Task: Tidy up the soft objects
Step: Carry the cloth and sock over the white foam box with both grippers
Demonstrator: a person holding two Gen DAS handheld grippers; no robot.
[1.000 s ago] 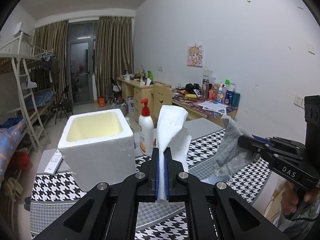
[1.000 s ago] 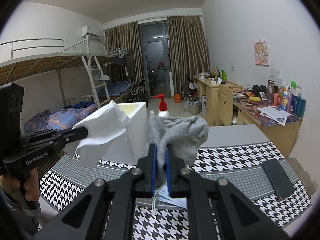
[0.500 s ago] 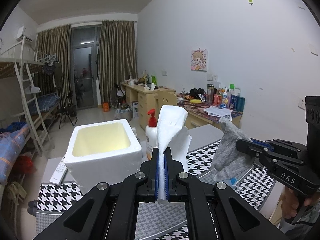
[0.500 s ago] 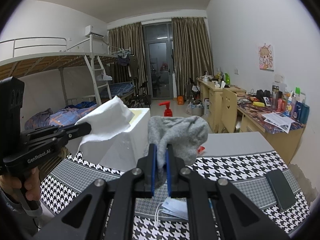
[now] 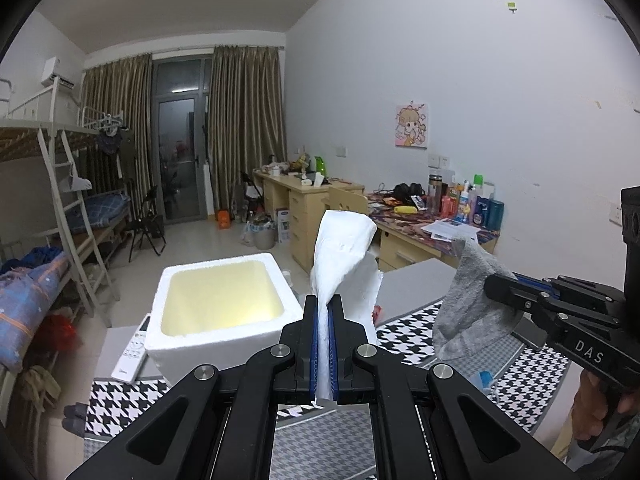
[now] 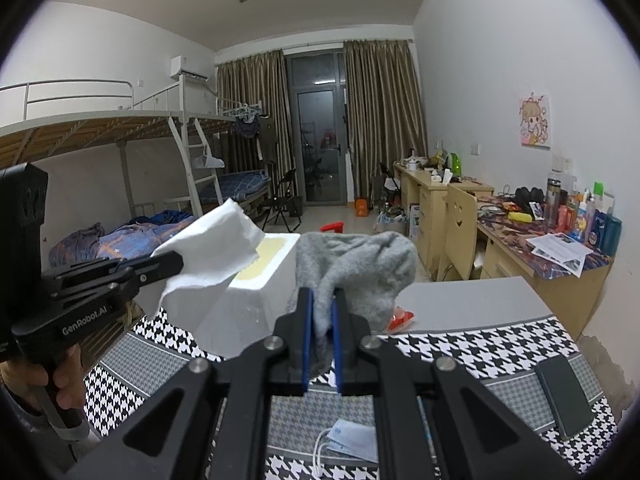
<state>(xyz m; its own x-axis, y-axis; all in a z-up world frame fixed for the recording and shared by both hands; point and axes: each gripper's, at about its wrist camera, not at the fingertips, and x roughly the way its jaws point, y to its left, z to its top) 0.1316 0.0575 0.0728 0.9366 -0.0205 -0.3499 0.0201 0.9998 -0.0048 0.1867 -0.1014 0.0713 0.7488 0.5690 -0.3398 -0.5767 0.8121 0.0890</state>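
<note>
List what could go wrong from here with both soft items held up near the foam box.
1. The left tongs pinch only the lower edge of the white tissue; thin paper might tear or slip.
2. The grey sock droops from the right tongs and could snag the foam box rim.
3. A face mask and phone lie on the cloth below; a dropped item might land there.
</note>
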